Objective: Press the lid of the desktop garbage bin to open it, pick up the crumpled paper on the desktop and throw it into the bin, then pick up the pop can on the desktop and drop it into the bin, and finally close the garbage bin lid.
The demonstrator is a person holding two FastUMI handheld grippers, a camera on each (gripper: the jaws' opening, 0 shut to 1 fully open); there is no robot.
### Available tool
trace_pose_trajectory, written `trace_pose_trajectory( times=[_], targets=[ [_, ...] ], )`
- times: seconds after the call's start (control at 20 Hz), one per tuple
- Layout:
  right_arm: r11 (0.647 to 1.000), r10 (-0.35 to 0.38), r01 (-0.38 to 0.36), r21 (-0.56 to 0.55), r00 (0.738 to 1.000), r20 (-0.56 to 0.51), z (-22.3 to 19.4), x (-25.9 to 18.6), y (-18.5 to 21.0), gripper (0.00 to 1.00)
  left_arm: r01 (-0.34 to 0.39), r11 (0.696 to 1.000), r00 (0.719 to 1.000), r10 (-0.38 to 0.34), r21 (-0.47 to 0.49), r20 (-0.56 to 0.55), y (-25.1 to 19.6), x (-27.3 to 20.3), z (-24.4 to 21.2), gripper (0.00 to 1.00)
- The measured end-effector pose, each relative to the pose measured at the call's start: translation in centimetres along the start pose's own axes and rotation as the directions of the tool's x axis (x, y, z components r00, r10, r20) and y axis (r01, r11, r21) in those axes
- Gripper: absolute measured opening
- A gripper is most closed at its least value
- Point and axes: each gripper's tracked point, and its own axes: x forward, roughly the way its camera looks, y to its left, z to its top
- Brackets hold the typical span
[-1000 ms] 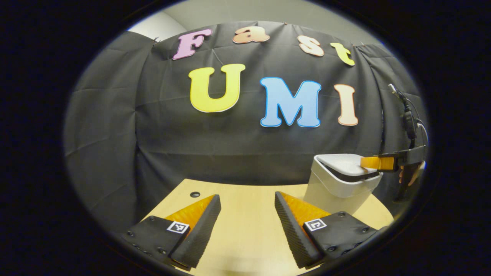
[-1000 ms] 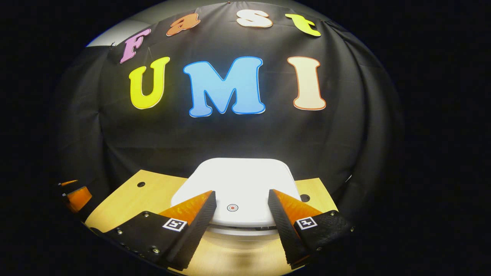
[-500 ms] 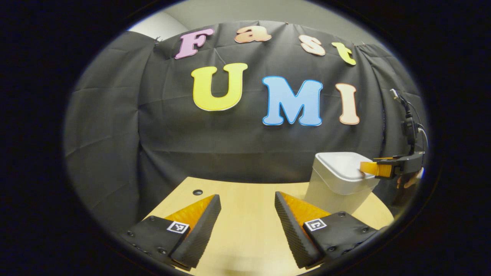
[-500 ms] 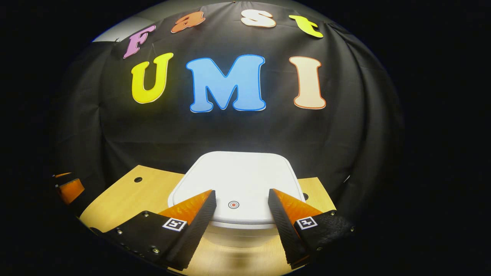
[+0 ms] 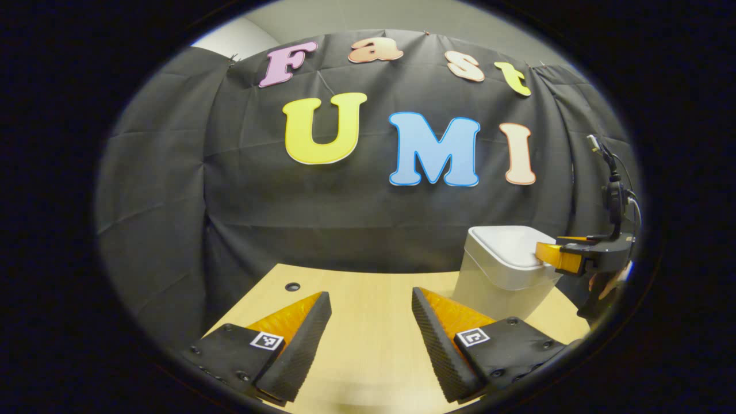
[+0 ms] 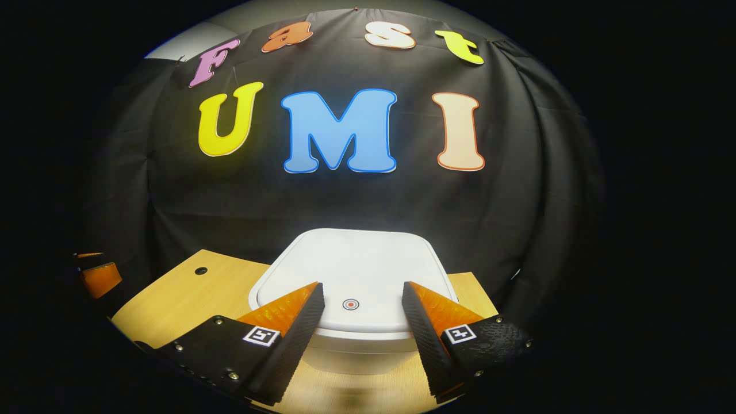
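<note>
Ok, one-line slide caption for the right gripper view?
Open right gripper poised over the closed lid of the white bin.

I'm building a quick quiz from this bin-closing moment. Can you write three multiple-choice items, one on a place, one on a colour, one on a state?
1. Where does the white plastic desktop bin stand in the left gripper view?
A. on the light wooden table's right part
B. on the floor
C. on the table's left edge

2. What colour is the small round mark on the bin's flat lid?
A. green
B. red
C. blue

3. How is the lid now?
A. standing upright
B. lying beside the bin
C. down flat on the bin

Answers: 1 A, the bin sits on the tabletop to the right of the left gripper. 2 B, a red ring shows between the fingers of the right gripper. 3 C, the lid lies level with no gap visible.
</note>
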Motion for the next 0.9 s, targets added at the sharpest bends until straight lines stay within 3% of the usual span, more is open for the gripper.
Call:
trace_pose_trajectory(
  times=[0.35,0.45,0.9],
  targets=[
    [1.000,-0.008,0.008,0.024,1.000,0.015,-0.3,0.0,-0.1,0.89,0.002,1.000,1.000,-0.002,-0.005,-0.001,0.0,-0.2,-0.2,0.96],
    [1.000,-0.008,0.008,0.031,1.000,0.010,-0.2,-0.1,-0.1,0.89,0.003,1.000,1.000,-0.004,0.000,0.003,-0.1,-0.4,-0.1,0.92],
    [1.000,0.004,-0.003,-0.007,0.999,0.043,0.4,-1.2,-0.5,0.88,0.038,0.999,0.999,-0.038,0.013,0.029,-0.8,-0.2,1.2,0.95]
  ],
)
